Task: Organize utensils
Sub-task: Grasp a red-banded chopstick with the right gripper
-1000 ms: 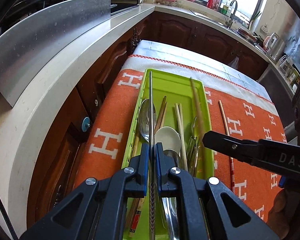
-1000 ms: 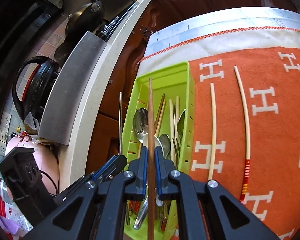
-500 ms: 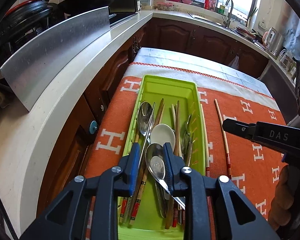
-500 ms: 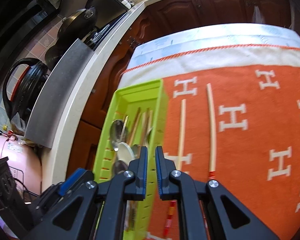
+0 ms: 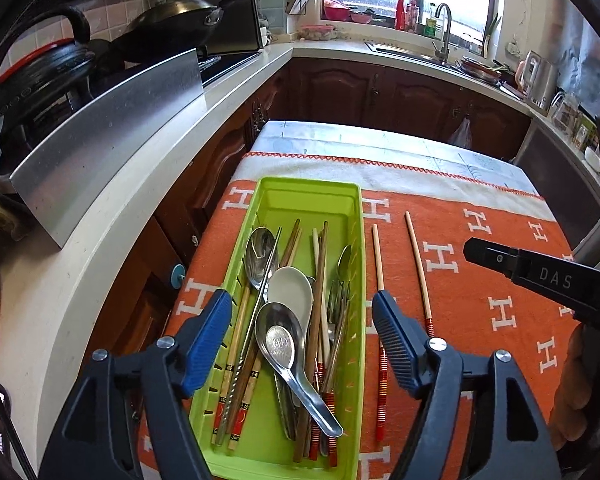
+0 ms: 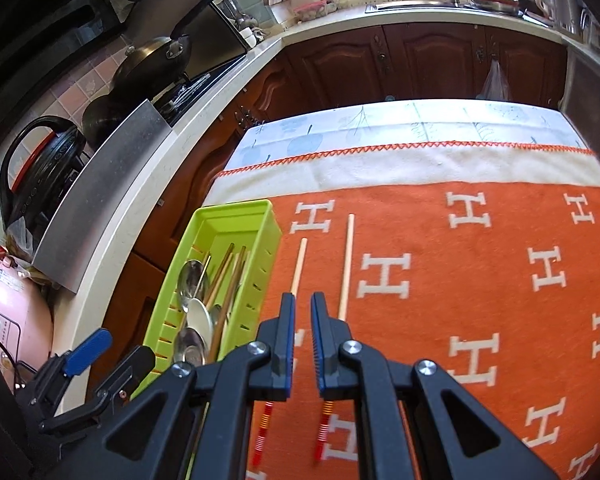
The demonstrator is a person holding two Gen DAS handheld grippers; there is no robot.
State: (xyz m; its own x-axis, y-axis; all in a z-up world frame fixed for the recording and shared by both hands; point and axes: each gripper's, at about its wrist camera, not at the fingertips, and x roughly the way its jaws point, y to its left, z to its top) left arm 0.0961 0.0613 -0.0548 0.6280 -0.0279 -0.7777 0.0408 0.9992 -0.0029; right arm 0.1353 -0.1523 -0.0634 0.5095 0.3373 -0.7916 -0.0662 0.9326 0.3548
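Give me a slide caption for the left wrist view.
Left gripper opening empty above the green utensil tray; two chopsticks remain on the orange cloth.

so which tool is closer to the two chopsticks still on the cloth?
Right. The right tool sits directly over the two loose chopsticks, nearly shut, empty. The left tool is opening over the green tray beside them.

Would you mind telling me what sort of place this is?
Most likely a home kitchen: a wok on the stove, a sink tap by the window, and wooden cabinets under an L-shaped counter.
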